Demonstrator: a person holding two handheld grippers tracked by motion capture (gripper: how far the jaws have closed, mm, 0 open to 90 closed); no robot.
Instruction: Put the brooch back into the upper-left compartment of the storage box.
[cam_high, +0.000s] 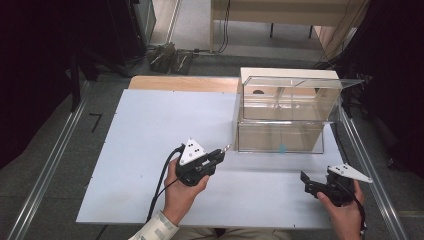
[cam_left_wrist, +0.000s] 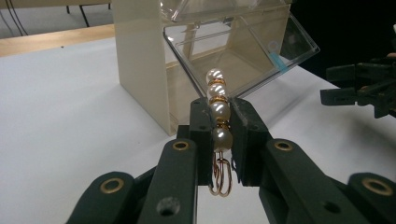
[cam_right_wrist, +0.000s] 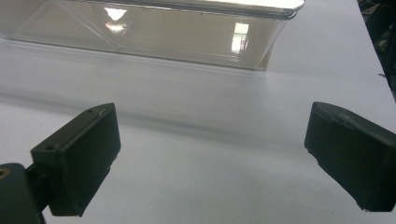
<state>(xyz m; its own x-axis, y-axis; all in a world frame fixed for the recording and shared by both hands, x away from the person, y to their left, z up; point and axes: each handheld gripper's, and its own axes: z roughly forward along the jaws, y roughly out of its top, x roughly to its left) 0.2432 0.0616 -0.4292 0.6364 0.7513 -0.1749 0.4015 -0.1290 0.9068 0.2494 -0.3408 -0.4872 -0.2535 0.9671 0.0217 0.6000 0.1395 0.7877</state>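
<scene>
A short string of pearls (cam_left_wrist: 218, 109) with gold spacers and a gold wire hook sits pinched between the jaws of my left gripper (cam_left_wrist: 219, 122); its tip sticks out past them. In the high view that gripper (cam_high: 221, 152) hovers at the table's middle, pointing right toward a clear two-tier box (cam_high: 280, 107), with the pearls (cam_high: 227, 148) just short of the lower drawer. My right gripper (cam_high: 304, 181) stands open near the front right edge, nothing between its jaws (cam_right_wrist: 210, 149), facing the box (cam_right_wrist: 154, 32).
The box (cam_left_wrist: 233, 51) has a cream frame, a raised clear lid and a lower drawer with a small blue tab (cam_high: 282, 148). The white tabletop (cam_high: 150, 140) spreads wide to the left. Metal rails run along both sides on the floor.
</scene>
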